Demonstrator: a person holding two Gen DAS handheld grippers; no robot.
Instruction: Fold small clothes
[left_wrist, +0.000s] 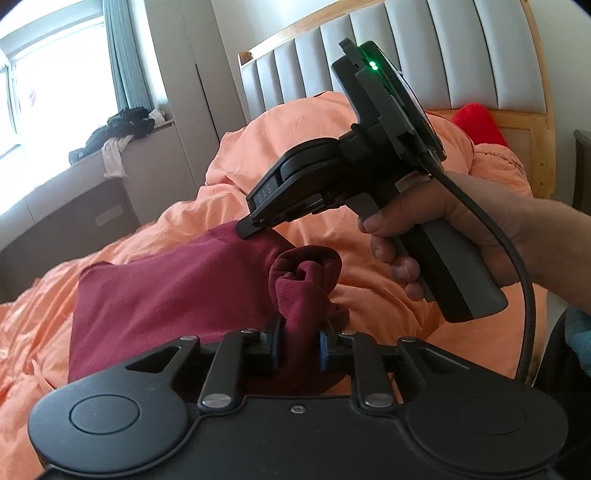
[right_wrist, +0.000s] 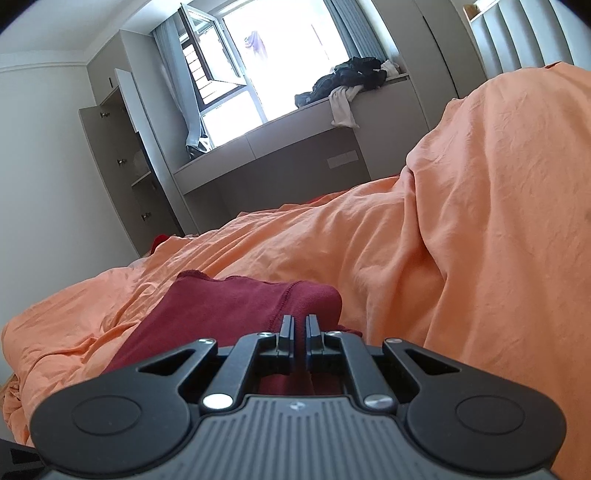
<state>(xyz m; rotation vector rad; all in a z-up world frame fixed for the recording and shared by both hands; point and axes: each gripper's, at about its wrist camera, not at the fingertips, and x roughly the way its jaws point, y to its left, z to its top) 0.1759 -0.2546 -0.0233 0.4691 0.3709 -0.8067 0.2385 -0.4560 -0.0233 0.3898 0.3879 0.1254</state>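
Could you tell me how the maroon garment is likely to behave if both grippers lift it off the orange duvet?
The maroon garment will probably sag between grips: it already bunches into a soft twist at the left gripper. It looks thin and light, so the shut right gripper pinching one edge should carry it. Its ribbed knit likely resists slipping.

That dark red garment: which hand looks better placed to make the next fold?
Probably the right gripper: it pinches a flat edge of the garment, easy to carry over. The left gripper only holds a bunched wad.
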